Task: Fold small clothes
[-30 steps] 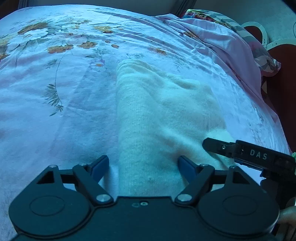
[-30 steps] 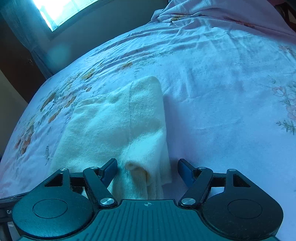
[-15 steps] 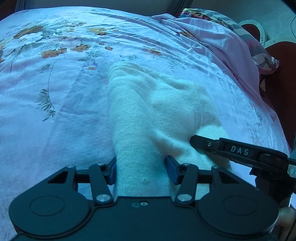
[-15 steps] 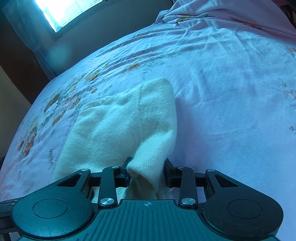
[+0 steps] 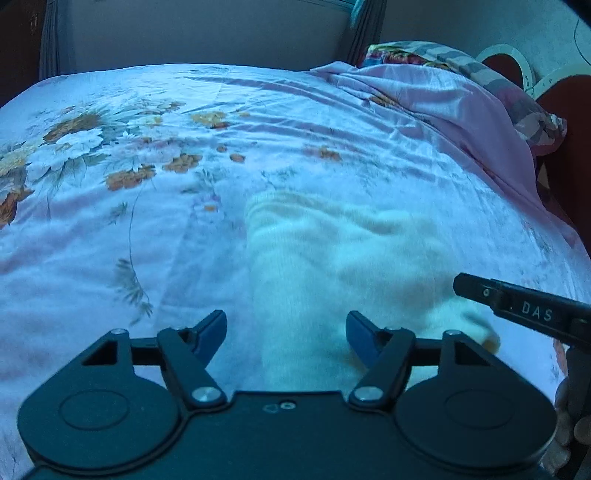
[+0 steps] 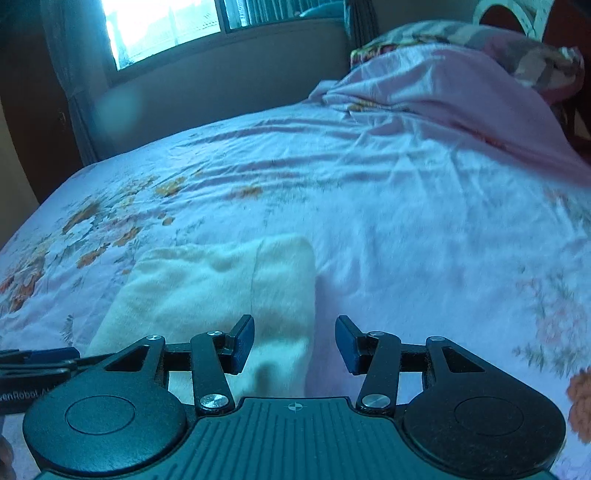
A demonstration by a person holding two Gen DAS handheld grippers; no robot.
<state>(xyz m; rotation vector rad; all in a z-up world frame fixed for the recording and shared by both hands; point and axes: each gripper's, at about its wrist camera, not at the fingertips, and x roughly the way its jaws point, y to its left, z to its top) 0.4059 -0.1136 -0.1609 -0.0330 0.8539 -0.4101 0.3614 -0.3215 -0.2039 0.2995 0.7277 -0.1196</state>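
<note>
A small cream knit garment [image 5: 332,266] lies folded on the floral bedsheet [image 5: 147,221]; it also shows in the right wrist view [image 6: 221,288]. My left gripper [image 5: 286,332] is open, its blue pads either side of the garment's near end, not holding it. My right gripper [image 6: 293,341] is open above the garment's right near corner, with its left pad over the cloth. A finger of the right gripper [image 5: 517,306] shows at the right of the left wrist view.
A bunched pink sheet over a patterned pillow [image 6: 461,74] lies at the head of the bed. A window [image 6: 166,26] and wall stand beyond the bed's far edge. A red-brown headboard [image 5: 565,122] is at the right.
Both grippers closed on the garment's near end half a second ago, and now both have opened and let it go. The garment lies flatter and both grippers have drawn back and up.
</note>
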